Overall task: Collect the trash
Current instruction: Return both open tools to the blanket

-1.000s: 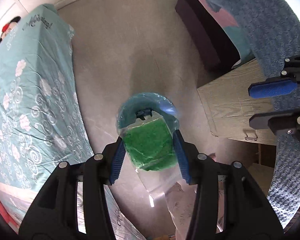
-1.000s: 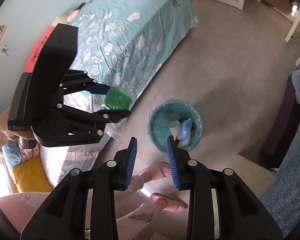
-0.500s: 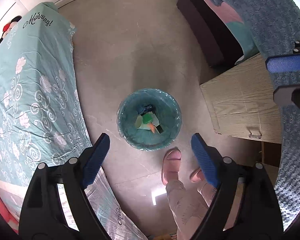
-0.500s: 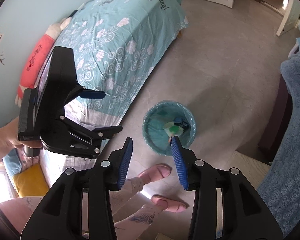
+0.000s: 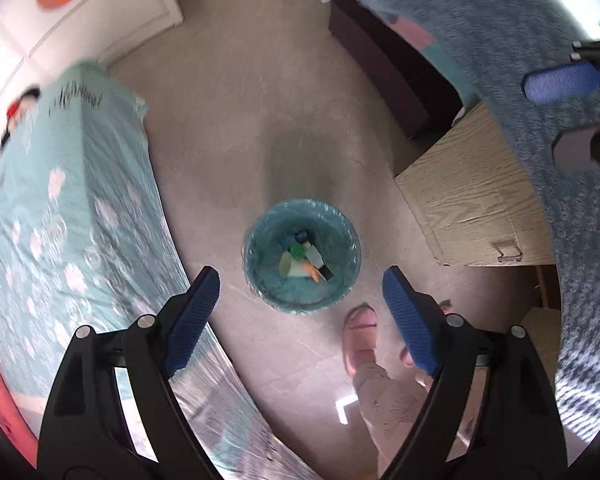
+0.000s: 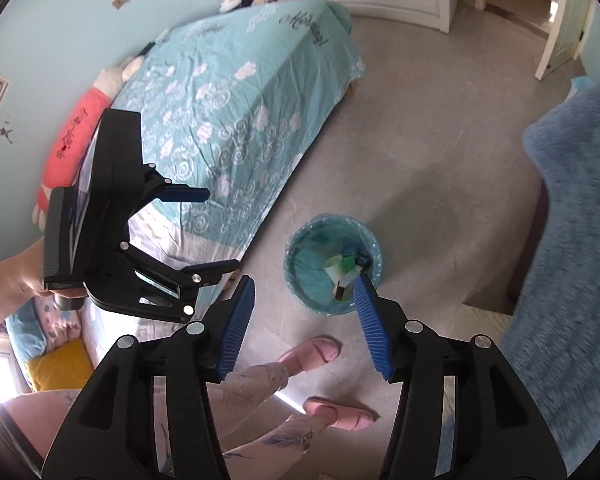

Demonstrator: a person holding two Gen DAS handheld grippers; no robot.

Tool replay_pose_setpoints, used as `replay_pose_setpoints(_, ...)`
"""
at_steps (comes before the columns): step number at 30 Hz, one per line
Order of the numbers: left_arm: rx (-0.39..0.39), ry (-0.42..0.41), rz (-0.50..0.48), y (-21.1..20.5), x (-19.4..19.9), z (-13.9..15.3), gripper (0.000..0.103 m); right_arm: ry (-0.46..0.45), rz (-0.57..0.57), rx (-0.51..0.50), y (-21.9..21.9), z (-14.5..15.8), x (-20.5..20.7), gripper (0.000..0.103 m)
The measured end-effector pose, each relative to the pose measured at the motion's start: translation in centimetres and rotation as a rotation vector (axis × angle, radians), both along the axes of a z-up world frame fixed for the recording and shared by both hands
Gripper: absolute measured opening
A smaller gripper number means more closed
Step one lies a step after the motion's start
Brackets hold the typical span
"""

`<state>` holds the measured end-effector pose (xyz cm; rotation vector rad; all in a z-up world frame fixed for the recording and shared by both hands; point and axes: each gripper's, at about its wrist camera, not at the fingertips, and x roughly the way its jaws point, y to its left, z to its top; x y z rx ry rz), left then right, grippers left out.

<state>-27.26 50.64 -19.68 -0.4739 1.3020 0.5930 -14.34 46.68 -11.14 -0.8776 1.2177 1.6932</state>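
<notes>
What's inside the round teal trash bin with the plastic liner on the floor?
Inside the round teal bin lies a small heap of trash: green, white, orange, dark and blue scraps. The liner's folds and the pile itself hide anything lying underneath.

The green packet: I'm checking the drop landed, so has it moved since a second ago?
Yes. The green packet has left the open left tongs and now lies down inside the bin.
</notes>
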Motion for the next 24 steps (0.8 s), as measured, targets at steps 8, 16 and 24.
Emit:
replay_pose_setpoints(8,0.061,-0.047,-0.163,-2.7,3.9,5.1,0.082,-0.003,-0.140,0.072,-5.7,5.0,4.8,0.062)
replay_pose_setpoints(16,0.094,-0.151,-0.403,-8.0,10.7,10.8,0.090,-0.052,-0.393,0.159,-17.0,10.8,11.4,0.068)
replay_pose_setpoints(24,0.106,-0.213,-0.678,-16.0,19.1,13.8,0.092,-0.166,-0.711,0.209,-30.9,15.2,17.8,0.078)
